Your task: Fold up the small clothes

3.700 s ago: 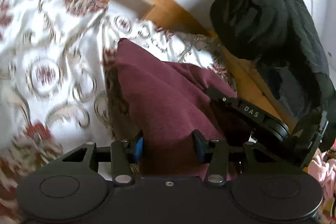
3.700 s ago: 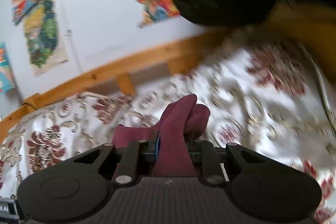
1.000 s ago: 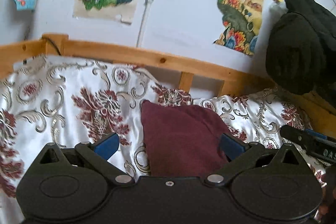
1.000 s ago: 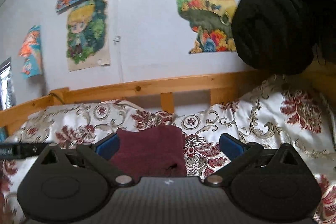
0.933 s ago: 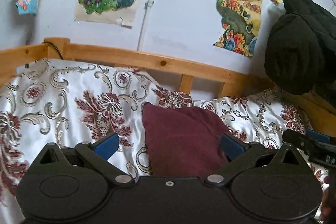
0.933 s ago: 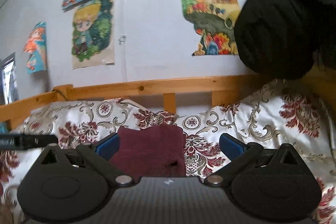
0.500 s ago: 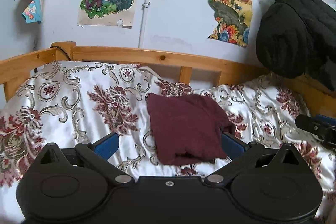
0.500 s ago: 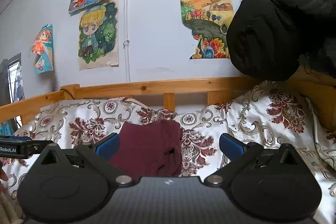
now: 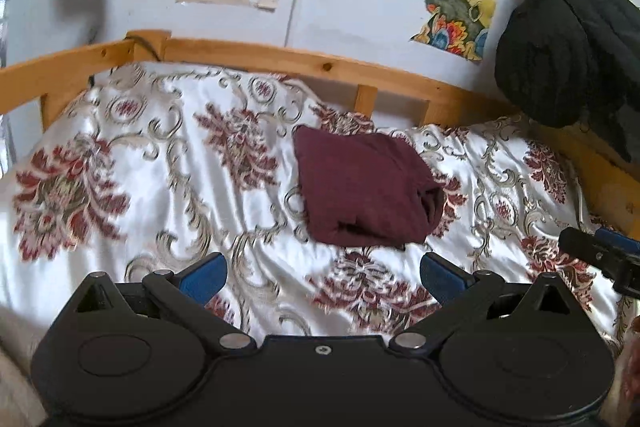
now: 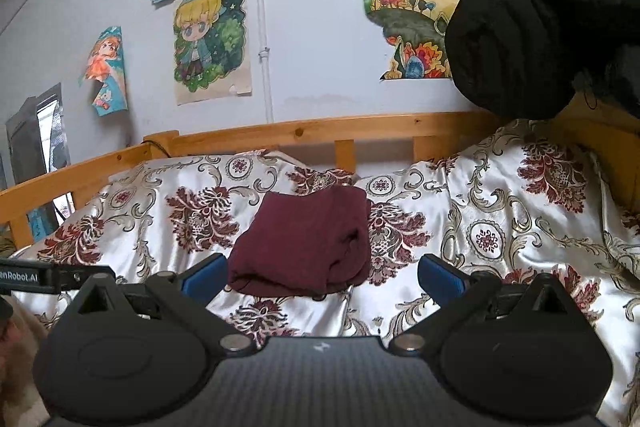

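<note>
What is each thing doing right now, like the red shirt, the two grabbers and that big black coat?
Maroon garment: folded into a small bundle, lying on the bedspread, held by nothing.
Left gripper: open, fingers wide apart, empty, short of the garment.
Right gripper: open, fingers wide apart, empty.
Bedspread: spread over the bed, wrinkled.
Black coat: hanging at the bed's right end.
Posters: stuck on the wall, some edges curling.

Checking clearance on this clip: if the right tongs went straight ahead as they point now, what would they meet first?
Probably the folded maroon garment on the bedspread; the open right tongs point roughly at it.
</note>
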`<state>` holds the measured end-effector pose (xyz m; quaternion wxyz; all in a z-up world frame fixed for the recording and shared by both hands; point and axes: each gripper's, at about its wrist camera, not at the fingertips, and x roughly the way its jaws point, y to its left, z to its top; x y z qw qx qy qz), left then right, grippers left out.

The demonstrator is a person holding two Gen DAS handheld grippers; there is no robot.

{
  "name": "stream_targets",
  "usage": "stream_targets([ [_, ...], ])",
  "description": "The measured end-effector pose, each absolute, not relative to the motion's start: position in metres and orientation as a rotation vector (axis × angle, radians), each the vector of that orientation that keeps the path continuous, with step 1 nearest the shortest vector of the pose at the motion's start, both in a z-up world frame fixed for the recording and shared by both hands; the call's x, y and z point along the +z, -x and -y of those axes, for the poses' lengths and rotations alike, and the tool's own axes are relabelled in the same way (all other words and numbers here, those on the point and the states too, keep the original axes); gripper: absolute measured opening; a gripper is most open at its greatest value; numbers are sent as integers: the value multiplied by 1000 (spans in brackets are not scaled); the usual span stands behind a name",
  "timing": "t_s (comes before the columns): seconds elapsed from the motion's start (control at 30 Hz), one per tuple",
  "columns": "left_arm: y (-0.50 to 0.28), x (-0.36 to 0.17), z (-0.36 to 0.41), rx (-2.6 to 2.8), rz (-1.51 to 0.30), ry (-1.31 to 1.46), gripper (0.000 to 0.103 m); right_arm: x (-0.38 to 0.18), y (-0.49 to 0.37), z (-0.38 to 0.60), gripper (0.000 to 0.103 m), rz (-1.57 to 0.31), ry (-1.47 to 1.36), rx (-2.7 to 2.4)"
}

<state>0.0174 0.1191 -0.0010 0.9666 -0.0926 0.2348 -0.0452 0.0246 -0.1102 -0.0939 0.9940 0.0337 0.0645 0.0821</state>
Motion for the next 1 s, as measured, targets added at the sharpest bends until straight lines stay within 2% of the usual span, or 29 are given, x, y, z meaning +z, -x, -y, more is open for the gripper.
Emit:
stream_targets([
  [0.43, -22, -15, -107, -79, -544, 107, 102, -106, -26, 105, 103, -178, -55, 161],
  [1.0, -23, -15, -106, -86, -538, 92, 102, -110, -32, 109, 103, -215, -85, 155],
])
